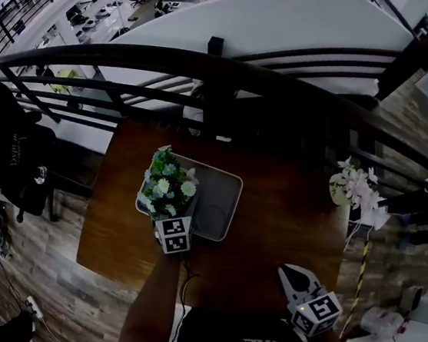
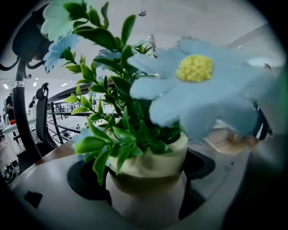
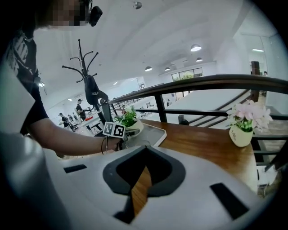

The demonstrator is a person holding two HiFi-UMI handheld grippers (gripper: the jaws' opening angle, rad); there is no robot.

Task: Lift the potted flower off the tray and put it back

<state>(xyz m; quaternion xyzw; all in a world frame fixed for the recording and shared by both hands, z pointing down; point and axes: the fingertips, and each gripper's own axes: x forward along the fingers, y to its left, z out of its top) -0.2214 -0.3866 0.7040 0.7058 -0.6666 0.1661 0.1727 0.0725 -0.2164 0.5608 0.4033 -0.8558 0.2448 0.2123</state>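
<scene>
The potted flower [image 1: 167, 184], a cream pot with green leaves and pale blue blooms, stands over the left part of the grey tray [image 1: 222, 198] on the brown table. My left gripper [image 1: 168, 216] reaches in from the near side and is shut on the pot. In the left gripper view the pot [image 2: 148, 164] fills the gap between the jaws of the left gripper [image 2: 147, 179]. Whether the pot rests on the tray or hangs just above it cannot be told. My right gripper [image 1: 288, 273] hovers over the table's near right corner, shut and holding nothing; the right gripper [image 3: 144, 155] faces the tray [image 3: 150, 134].
A second pot with pink flowers [image 1: 353, 188] stands at the table's far right edge, also in the right gripper view [image 3: 243, 128]. A dark metal railing [image 1: 211, 69] runs along the table's far side. A coat stand [image 3: 92, 90] rises to the left.
</scene>
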